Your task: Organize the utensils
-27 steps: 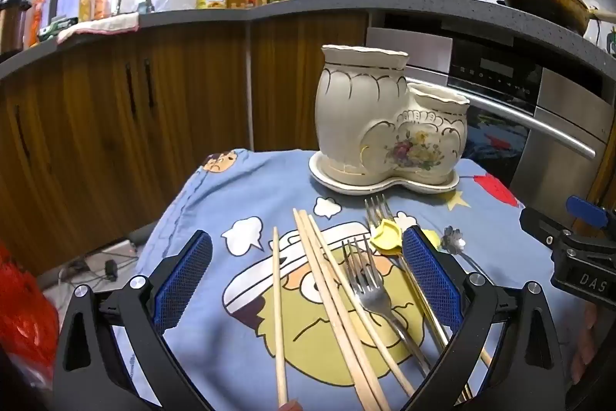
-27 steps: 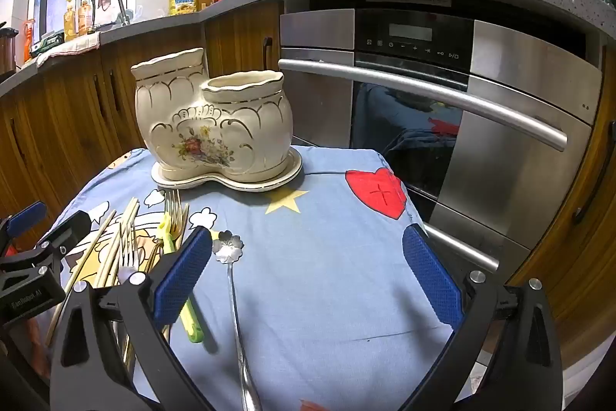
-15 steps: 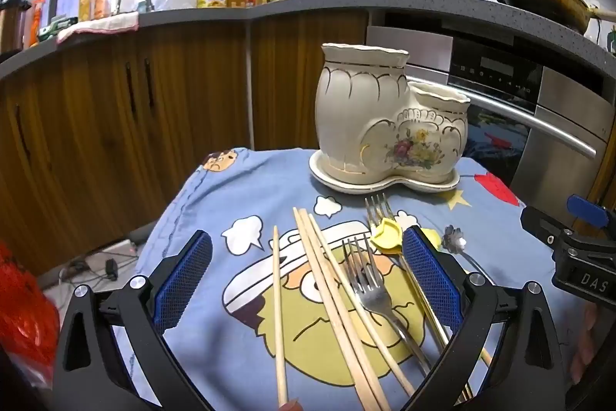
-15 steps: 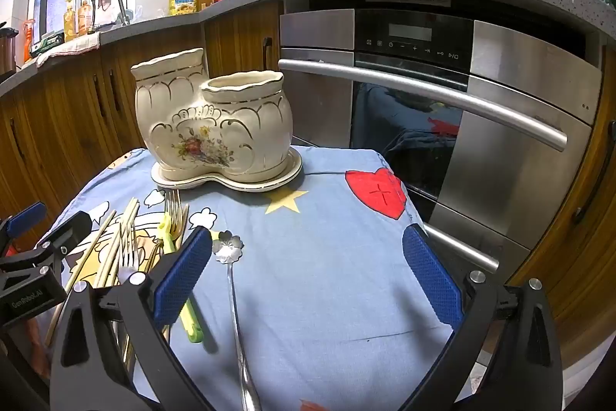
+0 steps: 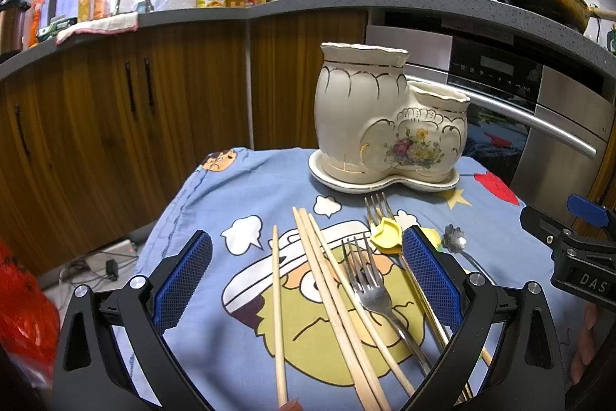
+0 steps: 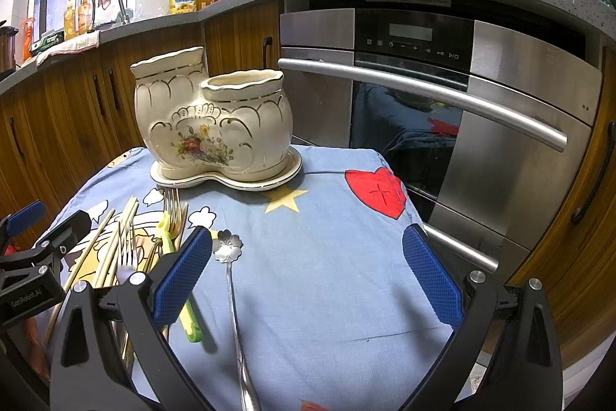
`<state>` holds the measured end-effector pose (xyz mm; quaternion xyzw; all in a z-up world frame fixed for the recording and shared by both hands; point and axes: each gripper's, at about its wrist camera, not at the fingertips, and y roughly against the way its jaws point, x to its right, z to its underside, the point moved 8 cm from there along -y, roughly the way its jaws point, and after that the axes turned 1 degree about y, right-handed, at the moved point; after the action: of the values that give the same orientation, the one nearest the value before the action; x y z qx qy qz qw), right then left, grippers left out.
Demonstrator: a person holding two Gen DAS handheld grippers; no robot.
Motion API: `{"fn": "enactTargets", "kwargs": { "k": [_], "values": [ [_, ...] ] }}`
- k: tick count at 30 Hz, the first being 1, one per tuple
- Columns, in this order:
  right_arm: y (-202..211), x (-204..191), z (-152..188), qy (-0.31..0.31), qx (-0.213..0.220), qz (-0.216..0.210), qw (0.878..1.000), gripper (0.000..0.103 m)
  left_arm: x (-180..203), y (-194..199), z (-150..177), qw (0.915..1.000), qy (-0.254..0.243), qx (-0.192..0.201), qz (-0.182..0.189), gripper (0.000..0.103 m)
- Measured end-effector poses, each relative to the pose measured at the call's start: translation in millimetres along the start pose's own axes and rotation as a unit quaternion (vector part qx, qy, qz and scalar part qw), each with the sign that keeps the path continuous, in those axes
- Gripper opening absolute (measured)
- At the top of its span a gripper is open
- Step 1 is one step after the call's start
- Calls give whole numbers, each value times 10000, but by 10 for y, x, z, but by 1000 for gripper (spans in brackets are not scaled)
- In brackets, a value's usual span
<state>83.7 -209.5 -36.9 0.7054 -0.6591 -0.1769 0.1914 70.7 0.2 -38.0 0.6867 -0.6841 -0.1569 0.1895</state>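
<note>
standing on its matching saucer at the far side of the cloth-covered table, the cream ceramic utensil holder has two joined compartments: a tall one on the left and a shorter, rounder one on the right. nothing sticks up above either rim; from these angles the insides are not visible.

all the utensils lie flat on the blue cartoon cloth, in front of the holder. their long axes run roughly from the near edge toward the holder. four wooden chopsticks lie nearly parallel, one set apart to the left and three bunched, leaning slightly left at their far ends. a steel fork lies just right of them, tines toward the holder. a gold-toned fork sits further back, tines also toward the holder, with a yellow spoon resting on it. a flower-shaped steel spoon lies apart to the right, bowl end toward the holder, handle toward the near edge.

the left gripper hovers over the chopsticks and steel fork, jaws spread wide, gripping nothing. the right gripper hovers above the flower spoon and bare cloth, jaws equally wide and empty.
</note>
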Motion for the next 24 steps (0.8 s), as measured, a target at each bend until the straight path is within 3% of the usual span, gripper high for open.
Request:
{"fn": "enactTargets", "kwargs": {
  "k": [24],
  "values": [
    [-9, -1, 5, 52, -6, 20, 10000, 98, 2, -4, 1, 10000, -8, -12, -6, 98]
  ]
}}
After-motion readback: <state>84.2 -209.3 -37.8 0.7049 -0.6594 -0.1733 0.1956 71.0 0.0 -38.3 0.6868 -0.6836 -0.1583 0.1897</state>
